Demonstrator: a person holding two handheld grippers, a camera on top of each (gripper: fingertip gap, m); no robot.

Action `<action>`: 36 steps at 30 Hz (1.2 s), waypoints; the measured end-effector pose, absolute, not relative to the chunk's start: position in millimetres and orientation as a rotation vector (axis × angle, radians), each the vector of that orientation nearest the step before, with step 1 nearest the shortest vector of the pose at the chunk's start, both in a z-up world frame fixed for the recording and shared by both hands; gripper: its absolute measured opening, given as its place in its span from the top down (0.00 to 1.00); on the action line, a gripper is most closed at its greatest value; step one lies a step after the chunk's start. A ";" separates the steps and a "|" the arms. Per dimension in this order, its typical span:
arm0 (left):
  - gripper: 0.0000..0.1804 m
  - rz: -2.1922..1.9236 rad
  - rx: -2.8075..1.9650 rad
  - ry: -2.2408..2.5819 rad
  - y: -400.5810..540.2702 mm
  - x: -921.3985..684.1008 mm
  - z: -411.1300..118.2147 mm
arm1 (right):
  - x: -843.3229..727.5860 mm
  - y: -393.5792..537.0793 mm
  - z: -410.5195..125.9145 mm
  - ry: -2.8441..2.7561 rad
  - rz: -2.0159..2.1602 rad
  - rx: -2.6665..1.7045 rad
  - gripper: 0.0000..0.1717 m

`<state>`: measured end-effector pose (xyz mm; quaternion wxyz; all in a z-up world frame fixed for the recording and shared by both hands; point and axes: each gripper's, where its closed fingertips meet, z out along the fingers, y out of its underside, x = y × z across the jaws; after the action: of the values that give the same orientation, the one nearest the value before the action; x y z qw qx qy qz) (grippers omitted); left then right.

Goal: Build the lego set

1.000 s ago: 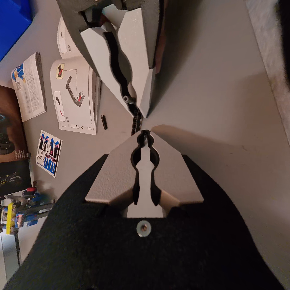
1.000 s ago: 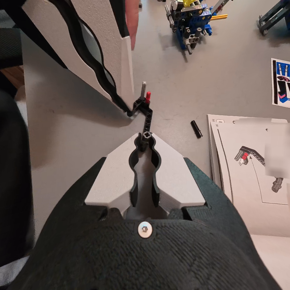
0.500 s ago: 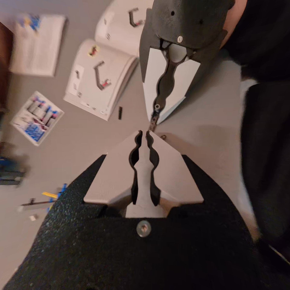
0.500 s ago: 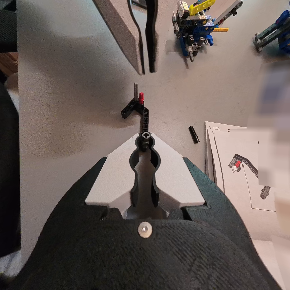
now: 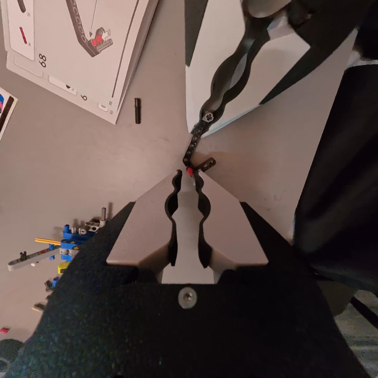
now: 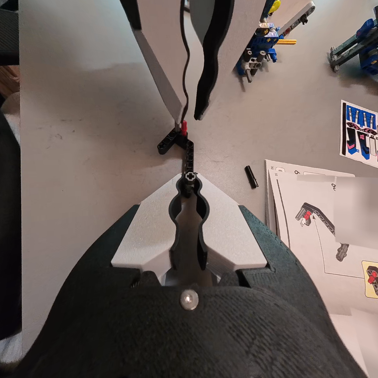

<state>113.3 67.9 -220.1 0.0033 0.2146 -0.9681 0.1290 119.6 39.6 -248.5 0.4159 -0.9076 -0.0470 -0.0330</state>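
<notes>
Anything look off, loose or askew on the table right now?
One loose black pin lies alone on the table, beside the open instruction booklet, apart from the black beam assembly clamped in the right gripper. The left gripper stands open around the red pin. Nothing looks spilled or broken.

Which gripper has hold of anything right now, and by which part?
The right gripper is shut on the black beam assembly, at its near end with the grey axle piece. The left gripper is open beside the red pin, holding nothing.
</notes>
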 end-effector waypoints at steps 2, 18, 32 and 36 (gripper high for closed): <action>0.95 0.398 0.674 -3.016 66.3 110.6 -220.9 | 119.4 39.6 -248.5 -0.117 -0.080 -2.279 0.97; 0.97 0.304 0.735 -3.039 68.1 113.1 -221.9 | 119.2 39.4 -248.1 -0.118 -0.080 -2.279 0.97; 1.00 0.229 0.727 -3.086 67.1 113.3 -227.6 | 118.9 39.1 -247.7 -0.116 -0.070 -2.281 0.97; 1.00 0.227 0.681 -3.021 58.9 101.4 -240.0 | 115.9 39.2 -247.7 -0.136 -0.054 -2.279 0.97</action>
<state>101.4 58.9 -240.0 0.0183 0.2193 -0.9728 0.0729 115.9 39.2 -247.7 0.4157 -0.9076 -0.0542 -0.0213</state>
